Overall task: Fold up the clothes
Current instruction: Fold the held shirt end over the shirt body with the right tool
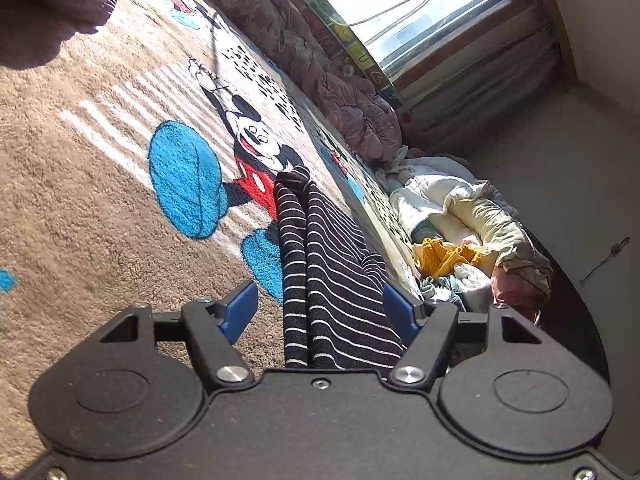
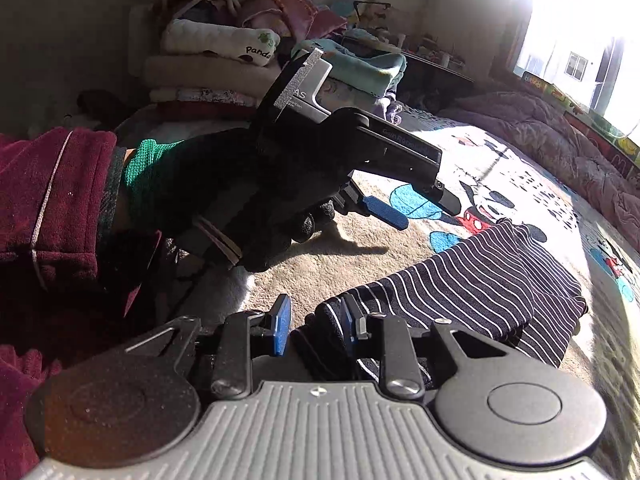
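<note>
The striped garment (image 2: pixel 472 284), soft, light and limp, is spread on the cartoon rug (image 1: pixel 120 208) between the gaping left tool (image 1: pixel 320 308) and the part-open right tool (image 2: pixel 316 320), and is best taken by a folded edge.

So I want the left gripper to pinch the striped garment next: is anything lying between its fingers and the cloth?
Nothing visible does. The striped garment already lies between the open blue fingers of the left gripper, flat on the rug, with no other item on top of it.
</note>
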